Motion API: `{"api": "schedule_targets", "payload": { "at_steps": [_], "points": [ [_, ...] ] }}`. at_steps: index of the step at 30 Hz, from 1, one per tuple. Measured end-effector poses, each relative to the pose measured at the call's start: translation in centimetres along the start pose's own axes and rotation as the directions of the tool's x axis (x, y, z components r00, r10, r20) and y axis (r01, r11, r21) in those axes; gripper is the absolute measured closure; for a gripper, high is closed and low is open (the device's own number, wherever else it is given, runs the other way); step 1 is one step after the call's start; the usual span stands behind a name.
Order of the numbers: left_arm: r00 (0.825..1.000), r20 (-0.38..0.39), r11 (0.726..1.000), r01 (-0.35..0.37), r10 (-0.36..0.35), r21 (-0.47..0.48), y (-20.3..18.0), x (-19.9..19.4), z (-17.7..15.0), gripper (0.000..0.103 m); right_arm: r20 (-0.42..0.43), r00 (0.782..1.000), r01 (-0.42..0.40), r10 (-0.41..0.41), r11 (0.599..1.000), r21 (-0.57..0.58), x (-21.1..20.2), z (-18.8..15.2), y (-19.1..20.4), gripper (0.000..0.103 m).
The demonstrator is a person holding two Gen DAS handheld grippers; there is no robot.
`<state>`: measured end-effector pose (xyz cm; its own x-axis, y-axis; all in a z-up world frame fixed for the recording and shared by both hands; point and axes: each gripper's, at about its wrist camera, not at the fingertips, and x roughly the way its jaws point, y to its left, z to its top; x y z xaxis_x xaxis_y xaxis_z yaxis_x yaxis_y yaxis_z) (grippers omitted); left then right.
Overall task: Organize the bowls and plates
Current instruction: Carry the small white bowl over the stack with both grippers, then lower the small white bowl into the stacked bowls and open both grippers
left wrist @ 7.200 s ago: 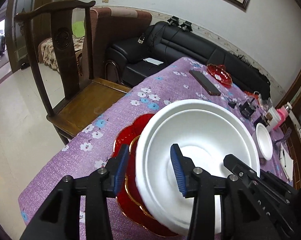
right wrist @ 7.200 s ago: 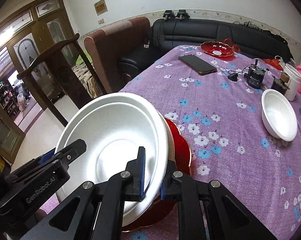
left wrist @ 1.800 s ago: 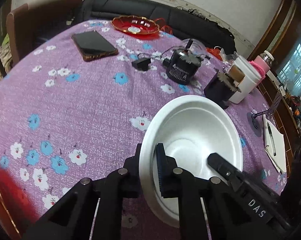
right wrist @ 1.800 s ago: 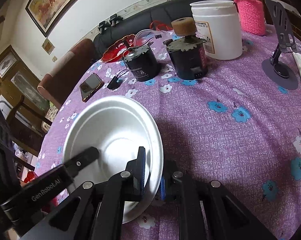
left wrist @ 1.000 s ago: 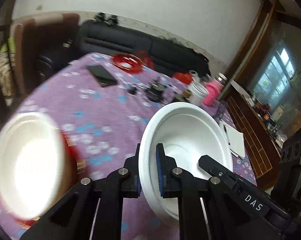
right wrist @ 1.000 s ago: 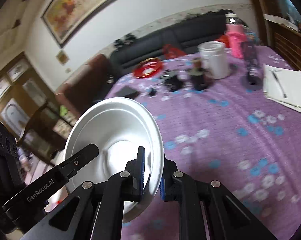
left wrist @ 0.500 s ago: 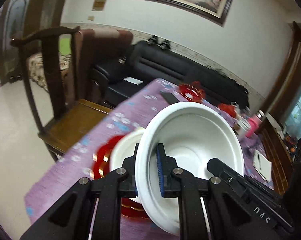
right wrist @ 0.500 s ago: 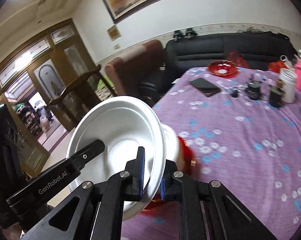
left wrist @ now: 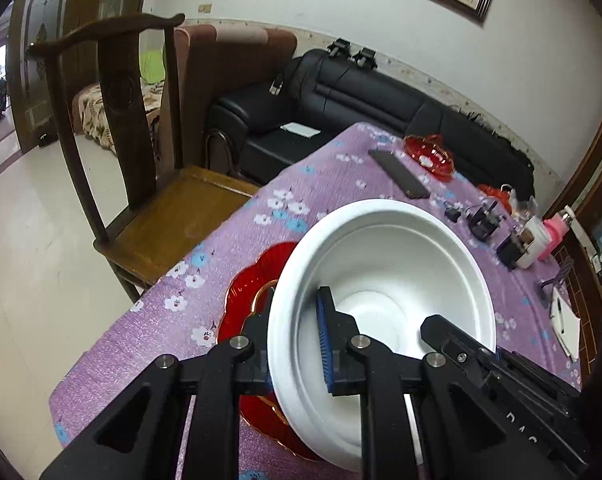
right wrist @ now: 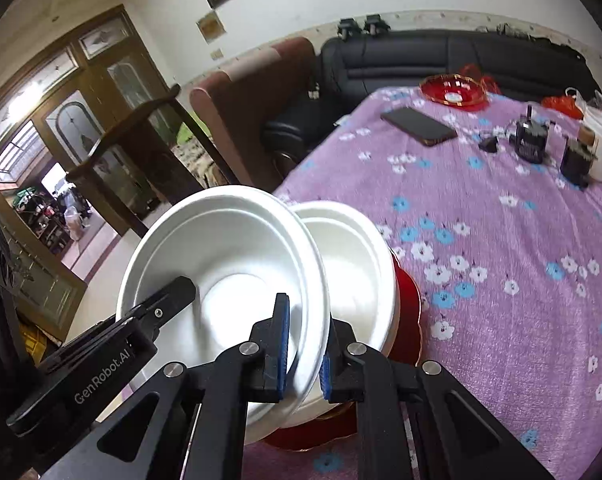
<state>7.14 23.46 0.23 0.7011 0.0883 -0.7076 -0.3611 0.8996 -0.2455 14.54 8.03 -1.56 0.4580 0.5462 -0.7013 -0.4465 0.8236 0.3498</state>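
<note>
Both the left gripper (left wrist: 297, 342) and right gripper (right wrist: 303, 346) pinch the white bowl's (right wrist: 229, 280) rim. Level it over the lower bowl (right wrist: 353, 264) on the red plate (right wrist: 409, 312), then lower it to nest.

white bowl (left wrist: 385, 264), red plate (left wrist: 253, 292), purple floral tablecloth (right wrist: 501, 240)

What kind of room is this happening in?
Most likely a home living or dining room: a black leather sofa along the wall, a carved wooden chair, and a table with a purple floral tablecloth.
</note>
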Motion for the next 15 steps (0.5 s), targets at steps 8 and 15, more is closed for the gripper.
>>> {"api": "schedule_targets", "payload": {
  "at_steps": [8,15],
  "points": [
    [1.000,-0.003,0.999,0.012,-0.012,-0.044,1.2,0.6,0.2,0.084,-0.026,0.999,0.045,-0.046,0.999,-0.014,1.9,0.5,0.0,0.089],
    [0.998,0.069,0.996,0.014,-0.008,-0.089,2.4,-1.7,0.6,0.059,-0.015,0.997,0.080,-0.081,0.997,-0.015,2.2,0.9,-0.3,0.089]
  ]
}}
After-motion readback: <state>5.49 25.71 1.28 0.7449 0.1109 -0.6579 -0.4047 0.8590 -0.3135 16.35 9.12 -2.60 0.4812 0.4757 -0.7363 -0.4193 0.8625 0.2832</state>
